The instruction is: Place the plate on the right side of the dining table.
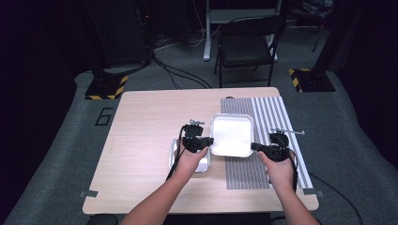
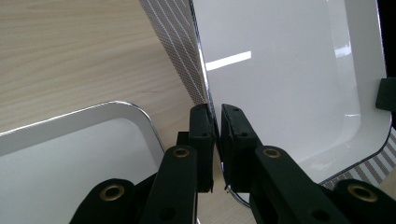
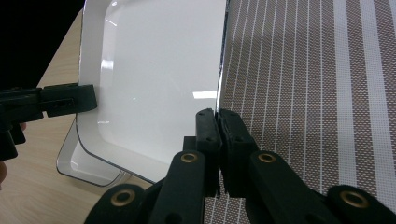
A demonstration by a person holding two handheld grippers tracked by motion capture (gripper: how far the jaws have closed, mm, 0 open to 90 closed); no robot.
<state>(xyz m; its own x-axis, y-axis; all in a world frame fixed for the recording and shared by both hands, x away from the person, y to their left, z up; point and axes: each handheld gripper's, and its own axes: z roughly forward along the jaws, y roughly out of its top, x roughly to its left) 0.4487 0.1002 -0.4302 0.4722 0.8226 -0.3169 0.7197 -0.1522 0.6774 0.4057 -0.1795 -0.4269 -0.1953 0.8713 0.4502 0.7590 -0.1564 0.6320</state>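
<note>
A white square tray (image 1: 231, 134) with a shiny rim sits between my two grippers, over the left part of a striped placemat (image 1: 267, 117). My left gripper (image 1: 209, 140) is shut on its left rim; up close, the jaws (image 2: 218, 109) pinch the thin edge of the tray (image 2: 280, 84). My right gripper (image 1: 253, 146) is shut on the right rim, its jaws (image 3: 217, 113) clamping the tray's edge (image 3: 154, 79). A second matching tray (image 1: 204, 164) lies on the wooden table under my left hand. I cannot tell whether the gripped tray is off the mat.
The striped placemat (image 3: 303, 93) covers the right part of the light wooden table (image 1: 145, 131). The second tray (image 3: 79, 163) peeks out beneath the gripped tray's near left corner. A black folding chair (image 1: 246, 47) stands beyond the far edge.
</note>
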